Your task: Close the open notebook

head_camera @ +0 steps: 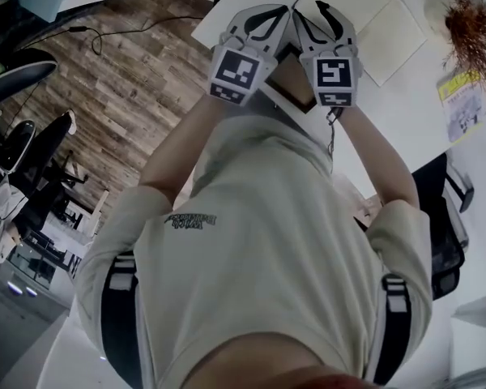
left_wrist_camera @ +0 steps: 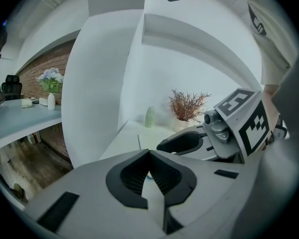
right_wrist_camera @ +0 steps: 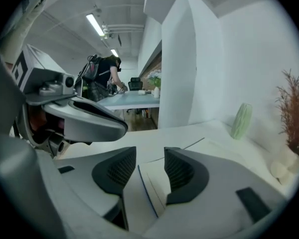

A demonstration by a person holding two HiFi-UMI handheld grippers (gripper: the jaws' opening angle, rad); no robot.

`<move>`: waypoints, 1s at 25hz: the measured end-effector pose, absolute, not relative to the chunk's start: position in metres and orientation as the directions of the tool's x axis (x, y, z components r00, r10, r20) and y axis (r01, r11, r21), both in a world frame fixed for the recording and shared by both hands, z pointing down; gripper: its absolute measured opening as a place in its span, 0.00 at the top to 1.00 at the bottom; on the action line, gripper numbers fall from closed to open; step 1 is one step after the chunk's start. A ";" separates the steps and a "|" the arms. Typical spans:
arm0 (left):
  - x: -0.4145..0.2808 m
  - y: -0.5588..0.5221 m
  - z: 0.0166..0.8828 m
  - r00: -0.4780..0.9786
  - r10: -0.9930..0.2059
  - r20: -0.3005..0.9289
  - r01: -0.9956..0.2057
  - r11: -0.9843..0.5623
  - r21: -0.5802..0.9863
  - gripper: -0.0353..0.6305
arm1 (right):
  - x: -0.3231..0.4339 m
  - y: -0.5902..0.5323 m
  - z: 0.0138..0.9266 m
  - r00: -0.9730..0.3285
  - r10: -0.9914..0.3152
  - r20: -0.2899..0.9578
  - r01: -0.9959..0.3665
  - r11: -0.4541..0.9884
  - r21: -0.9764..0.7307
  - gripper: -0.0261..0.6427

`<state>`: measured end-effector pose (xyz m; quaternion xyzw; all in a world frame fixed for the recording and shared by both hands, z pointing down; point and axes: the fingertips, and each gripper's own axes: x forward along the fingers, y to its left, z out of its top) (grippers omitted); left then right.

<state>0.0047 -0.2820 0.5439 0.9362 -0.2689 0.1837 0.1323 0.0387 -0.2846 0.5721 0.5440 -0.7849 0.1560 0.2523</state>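
Right gripper (right_wrist_camera: 150,158): fingers (right_wrist_camera: 182,171) spread wide, holding nothing, with only the page showing beyond the gap. Left gripper (left_wrist_camera: 148,152): fingers closed tip to tip, empty. Both hang side by side over the near edge of the open notebook (head_camera: 389,23). It lies flat on the white counter (head_camera: 405,112), and its spine seems to run straight away from them. The right gripper looks nearer the cream page.
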 end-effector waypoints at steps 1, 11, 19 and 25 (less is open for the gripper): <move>0.005 -0.282 0.549 0.786 -0.453 0.421 -0.555 -0.818 0.154 0.93 | 0.039 -0.286 0.580 -0.276 -0.764 0.583 -0.931 0.364 0.036 0.69; 0.004 -0.282 0.572 0.777 -0.433 0.458 -0.558 -0.810 0.181 0.93 | 0.035 -0.289 0.611 -0.250 -0.721 0.647 -0.910 0.403 0.097 0.76; 0.010 -0.281 0.547 0.790 -0.429 0.439 -0.544 -0.820 0.177 0.93 | 0.040 -0.281 0.570 -0.270 -0.782 0.562 -0.943 0.333 0.010 0.90; 0.049 -0.253 0.503 0.853 -0.343 0.393 -0.431 -0.888 0.159 0.93 | 0.071 -0.246 0.511 -0.191 -0.859 0.475 -0.978 0.208 -0.015 0.91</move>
